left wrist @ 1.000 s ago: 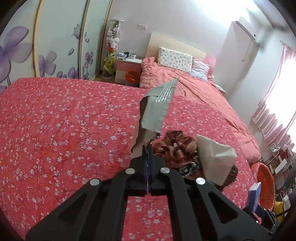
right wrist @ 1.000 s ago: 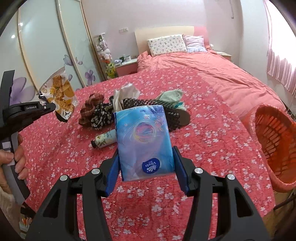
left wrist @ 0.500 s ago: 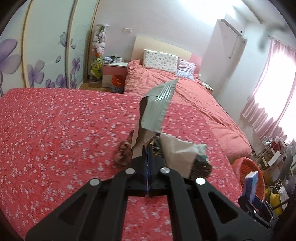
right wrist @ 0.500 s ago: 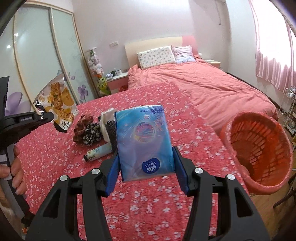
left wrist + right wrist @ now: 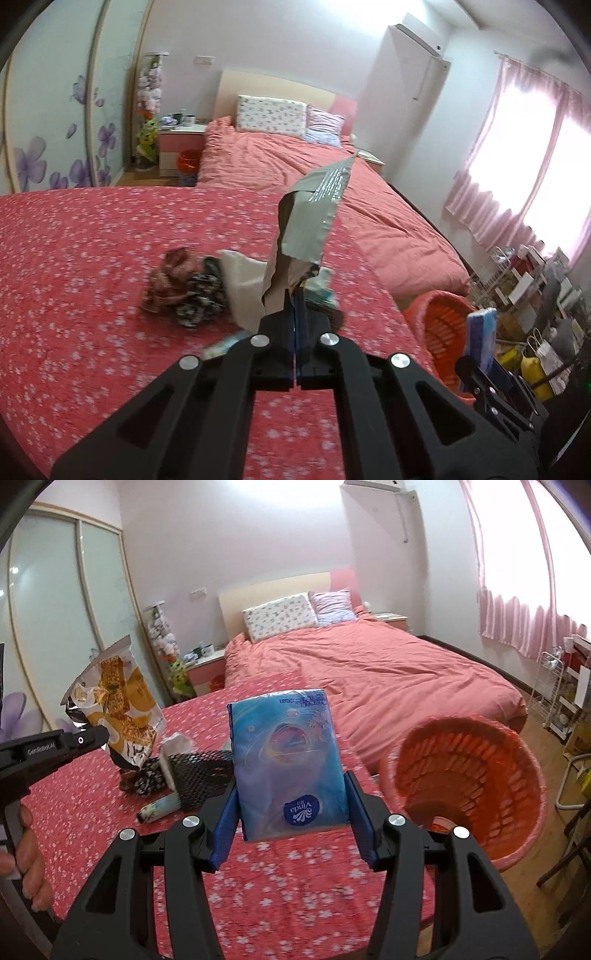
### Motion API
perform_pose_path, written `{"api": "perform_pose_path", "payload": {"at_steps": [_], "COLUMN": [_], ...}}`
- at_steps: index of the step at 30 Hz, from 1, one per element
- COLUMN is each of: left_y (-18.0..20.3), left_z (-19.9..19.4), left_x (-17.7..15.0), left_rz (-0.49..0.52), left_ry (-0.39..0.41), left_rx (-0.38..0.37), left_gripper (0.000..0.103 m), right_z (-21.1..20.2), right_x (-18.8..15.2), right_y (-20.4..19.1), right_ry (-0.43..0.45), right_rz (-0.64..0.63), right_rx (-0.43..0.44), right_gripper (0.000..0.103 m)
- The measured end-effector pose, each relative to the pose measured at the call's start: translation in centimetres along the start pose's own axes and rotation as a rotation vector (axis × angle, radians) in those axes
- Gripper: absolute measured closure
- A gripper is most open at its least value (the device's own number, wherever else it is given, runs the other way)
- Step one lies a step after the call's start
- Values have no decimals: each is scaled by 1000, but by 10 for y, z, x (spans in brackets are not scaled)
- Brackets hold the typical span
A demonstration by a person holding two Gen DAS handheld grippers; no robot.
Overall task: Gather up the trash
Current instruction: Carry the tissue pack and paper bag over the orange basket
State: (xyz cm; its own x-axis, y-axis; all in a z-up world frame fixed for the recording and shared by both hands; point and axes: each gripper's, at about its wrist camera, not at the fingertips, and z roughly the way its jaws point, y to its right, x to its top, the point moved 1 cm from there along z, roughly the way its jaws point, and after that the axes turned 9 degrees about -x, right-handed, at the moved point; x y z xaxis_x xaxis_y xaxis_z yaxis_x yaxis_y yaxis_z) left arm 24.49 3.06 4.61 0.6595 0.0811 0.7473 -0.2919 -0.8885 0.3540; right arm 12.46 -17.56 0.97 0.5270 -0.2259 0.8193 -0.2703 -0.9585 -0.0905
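1. Here, the left gripper has its fingers pressed together on the bottom edge of a snack wrapper, held upright above the red bedspread.
2. On the spread, far of the gripper, lie a scrunchie pile, a tissue and a small tube, close together.
3. The right gripper clamps a blue tissue pack between its blue pads, upright.
4. The orange basket stands on the floor just right of the bed's edge, near the pack.
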Motion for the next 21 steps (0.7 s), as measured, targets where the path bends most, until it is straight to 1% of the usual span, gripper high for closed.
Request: {"api": "perform_pose_path", "payload": {"at_steps": [9,21], "left_y": [57,117], "left_z": [24,68], "left_x": [-14,-38], "left_rz": [53,96], "left_ry": [-45,-126], "left_rx": [-90,-187], "left_gripper": [102,102], "right_z": [-1,2], "right_x": [4,3], "right_y": [39,97], "right_ry": [22,18], "right_rz": [36,111], "right_rx": [-71,-161], "right_gripper": [49,49]}}
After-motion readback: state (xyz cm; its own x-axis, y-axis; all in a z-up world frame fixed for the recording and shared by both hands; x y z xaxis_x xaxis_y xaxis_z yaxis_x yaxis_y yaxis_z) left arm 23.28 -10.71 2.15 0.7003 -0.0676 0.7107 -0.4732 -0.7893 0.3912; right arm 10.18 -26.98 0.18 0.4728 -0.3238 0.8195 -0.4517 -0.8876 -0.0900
